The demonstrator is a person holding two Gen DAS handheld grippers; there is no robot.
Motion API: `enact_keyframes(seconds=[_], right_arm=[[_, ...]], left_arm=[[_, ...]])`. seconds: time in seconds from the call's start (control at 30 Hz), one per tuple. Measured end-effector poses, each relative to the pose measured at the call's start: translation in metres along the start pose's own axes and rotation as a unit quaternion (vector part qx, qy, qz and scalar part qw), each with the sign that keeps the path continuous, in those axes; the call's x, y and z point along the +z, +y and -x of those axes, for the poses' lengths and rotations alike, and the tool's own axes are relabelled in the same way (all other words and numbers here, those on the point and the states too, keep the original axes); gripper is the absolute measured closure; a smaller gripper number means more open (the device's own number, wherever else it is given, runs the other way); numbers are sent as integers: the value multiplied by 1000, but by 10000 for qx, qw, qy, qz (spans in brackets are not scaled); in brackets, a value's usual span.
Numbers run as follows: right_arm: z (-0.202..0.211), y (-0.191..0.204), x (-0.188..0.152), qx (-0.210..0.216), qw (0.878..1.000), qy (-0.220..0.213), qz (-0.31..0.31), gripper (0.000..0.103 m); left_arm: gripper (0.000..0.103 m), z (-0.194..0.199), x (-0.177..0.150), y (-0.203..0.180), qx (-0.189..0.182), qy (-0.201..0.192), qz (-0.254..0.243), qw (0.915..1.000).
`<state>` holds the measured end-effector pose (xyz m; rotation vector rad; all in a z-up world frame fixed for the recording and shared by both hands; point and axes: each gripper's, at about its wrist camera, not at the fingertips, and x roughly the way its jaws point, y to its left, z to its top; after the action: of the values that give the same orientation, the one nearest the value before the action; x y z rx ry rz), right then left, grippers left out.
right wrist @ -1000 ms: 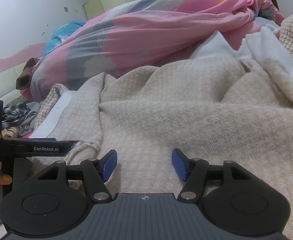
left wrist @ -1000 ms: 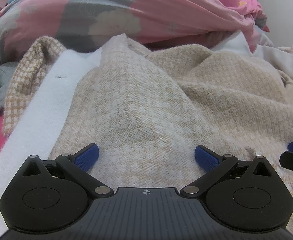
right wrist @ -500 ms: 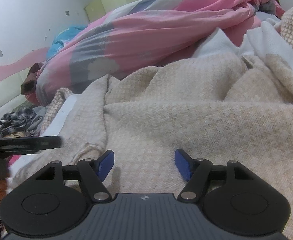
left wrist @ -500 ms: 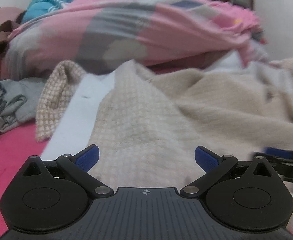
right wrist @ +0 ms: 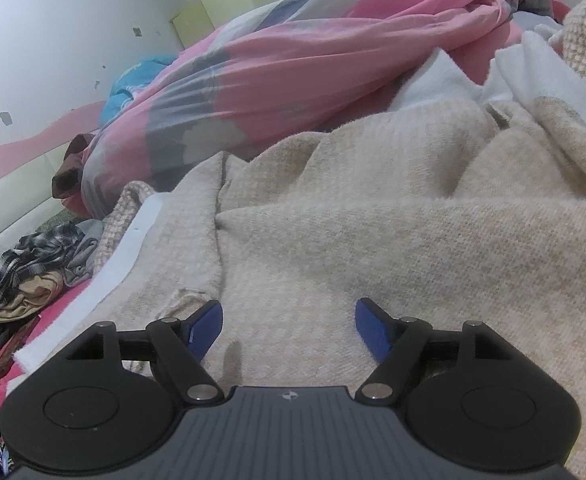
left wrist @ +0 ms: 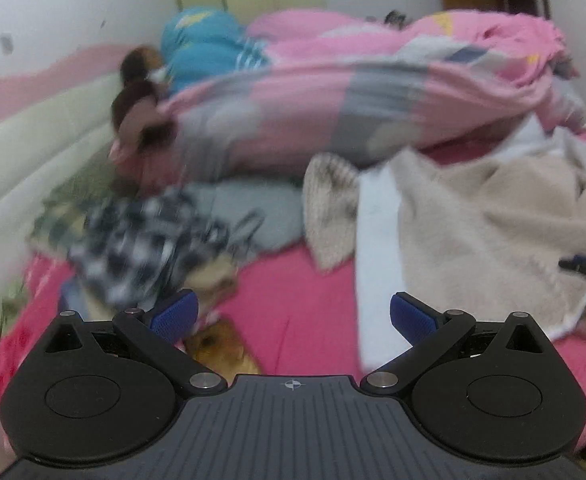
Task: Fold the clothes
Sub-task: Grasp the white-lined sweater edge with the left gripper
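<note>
I am holding the left gripper (left wrist: 291, 316) above the pink bed sheet (left wrist: 293, 280) with its jaws spread wide and nothing between the blue pads (left wrist: 173, 314); this view is blurring. Ahead of it and to the right, the beige coat (left wrist: 473, 232) is lying crumpled on the bed, its white lining (left wrist: 377, 240) showing as a band along the near left edge and one checked sleeve (left wrist: 329, 208) folding out beside it. To the left of the coat I am seeing a pile of other clothes: a black-and-white plaid shirt (left wrist: 133, 240) resting against a grey garment (left wrist: 261, 216). Behind everything a pink and grey quilt (left wrist: 353, 92) is bunching across the bed, with a blue bundle (left wrist: 205, 44) at its far end near the wall. I am keeping the right gripper (right wrist: 289, 330) low over the same coat (right wrist: 373, 240); its jaws are opening, the pads (right wrist: 209, 326) are standing apart, and the cloth is lying beneath them without being pinched. In this view the white lining (right wrist: 129, 252) is running along the coat's left edge, the plaid shirt (right wrist: 33, 252) is lying well to the left, and the quilt (right wrist: 293, 60) is rising behind the coat.
</note>
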<state>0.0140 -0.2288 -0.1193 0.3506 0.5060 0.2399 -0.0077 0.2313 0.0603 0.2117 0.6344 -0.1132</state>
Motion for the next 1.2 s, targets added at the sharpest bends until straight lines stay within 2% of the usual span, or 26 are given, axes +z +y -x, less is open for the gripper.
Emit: enact_keyframes(seconds=[0.07, 0.17, 0.23, 0.33, 0.43, 0.5, 0.63, 0.7, 0.77, 0.93, 1.0, 1.03, 1.1, 1.2], right_arm=[[-1, 1, 0, -5, 10000, 14, 22, 25], [-2, 2, 0, -27, 10000, 37, 58, 24], [-2, 4, 0, -54, 9999, 53, 90, 24], [-3, 7, -1, -113, 9998, 78, 160, 24], [-4, 10, -2, -173, 9995, 97, 244, 23], [-4, 10, -2, -200, 9994, 102, 275, 23], [-4, 13, -2, -266, 9990, 124, 349, 23], [-5, 15, -2, -312, 9986, 146, 411, 23], [-6, 18, -3, -358, 9981, 168, 474, 23], [-4, 28, 0, -638, 9957, 276, 606, 22], [2, 35, 1, -804, 9947, 321, 549, 18], [9, 39, 1, -772, 9958, 292, 405, 13], [27, 44, -1, -576, 9981, 171, 110, 11], [59, 55, -5, -127, 9995, -66, -282, 9]], left_arm=[[0, -16, -27, -1, -249, 190, 502, 9983], [0, -53, -70, -12, -627, 354, 1591, 9846], [0, -67, -85, -22, -686, 270, 1959, 9778], [0, -73, -88, -41, -784, -295, 1863, 9789], [0, -79, -86, -56, -878, -624, 1707, 9794], [0, -85, -87, -62, -1033, -582, 1709, 9781], [0, -93, -95, -70, -1001, -502, 1683, 9793], [0, -96, -98, -76, -715, -499, 1525, 9844], [0, -98, -102, -81, -318, -653, 1369, 9879], [0, -98, -105, -83, -140, -797, 1237, 9890], [0, -97, -105, -83, -33, -874, 1221, 9887], [0, -96, -105, -82, 3, -900, 1195, 9887], [0, -95, -104, -80, 35, -931, 1186, 9886], [0, -98, -104, -73, -164, -875, 1311, 9874]])
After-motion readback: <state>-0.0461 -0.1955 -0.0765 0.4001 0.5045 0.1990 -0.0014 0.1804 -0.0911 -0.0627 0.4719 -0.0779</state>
